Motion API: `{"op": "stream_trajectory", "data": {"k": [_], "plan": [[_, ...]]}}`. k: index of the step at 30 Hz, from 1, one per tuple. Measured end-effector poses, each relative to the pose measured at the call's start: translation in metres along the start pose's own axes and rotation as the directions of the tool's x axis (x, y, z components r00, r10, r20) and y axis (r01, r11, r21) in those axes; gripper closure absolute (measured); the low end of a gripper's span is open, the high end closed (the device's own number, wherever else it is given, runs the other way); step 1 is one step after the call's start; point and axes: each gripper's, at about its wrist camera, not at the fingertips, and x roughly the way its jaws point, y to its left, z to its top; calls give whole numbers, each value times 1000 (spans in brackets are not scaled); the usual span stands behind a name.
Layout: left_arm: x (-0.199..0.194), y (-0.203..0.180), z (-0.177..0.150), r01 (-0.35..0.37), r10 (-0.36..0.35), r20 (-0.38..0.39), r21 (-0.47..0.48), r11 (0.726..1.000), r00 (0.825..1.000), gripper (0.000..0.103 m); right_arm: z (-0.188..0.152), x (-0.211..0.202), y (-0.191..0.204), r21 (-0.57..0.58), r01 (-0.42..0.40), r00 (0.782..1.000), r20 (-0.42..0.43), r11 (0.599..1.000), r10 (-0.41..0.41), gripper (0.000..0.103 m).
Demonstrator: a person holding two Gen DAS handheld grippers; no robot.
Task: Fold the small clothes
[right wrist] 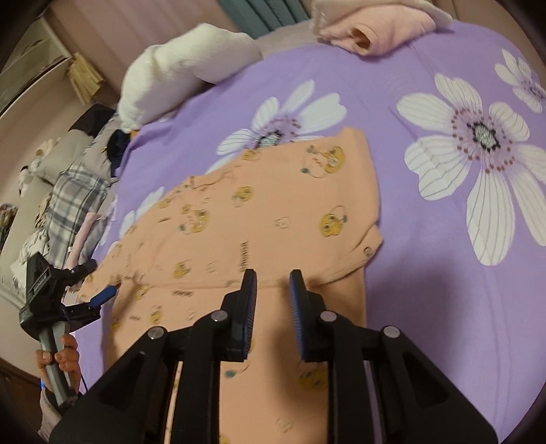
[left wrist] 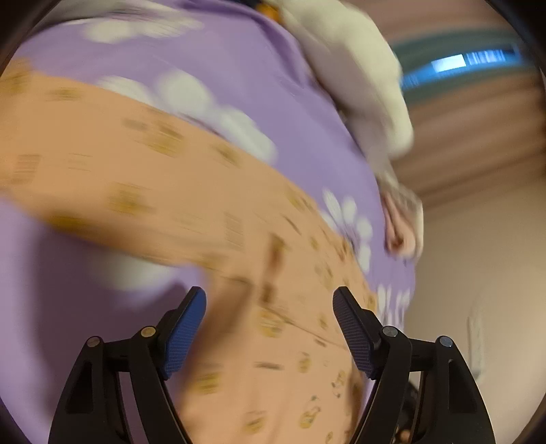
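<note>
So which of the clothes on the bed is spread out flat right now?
The orange garment with yellow cartoon prints, lying open on the purple bedspread just ahead of the right gripper. The pink garment at the far edge is folded.

no legible text, garment print blurred

garment (right wrist: 259,222) lies on bedsheet (right wrist: 426,273); folded clothes (right wrist: 375,30) behind it at the edge.
</note>
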Motion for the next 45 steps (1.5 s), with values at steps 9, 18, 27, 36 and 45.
{"op": "stream_trajectory", "data": {"k": [9,18,27,36,45], "plan": [[-125,137,33,59,43,298,-325,944,954,27,-25,-22,27,-12,-70,998,2,997,70,75],[-129,178,63,172,13,393,-431,886,919,28,-40,-22,42,9,-70,997,-12,998,70,75],[-128,184,85,57,147,389,-466,883,909,69,-43,-21,45,5,-45,999,-20,999,46,75],[-139,141,82,-105,236,361,-347,932,902,97,-48,-24,42,10,-47,999,-11,999,47,75],[-131,17,79,-112,116,378,-34,993,919,97,-53,-36,34,26,-86,996,24,996,85,75]]}}
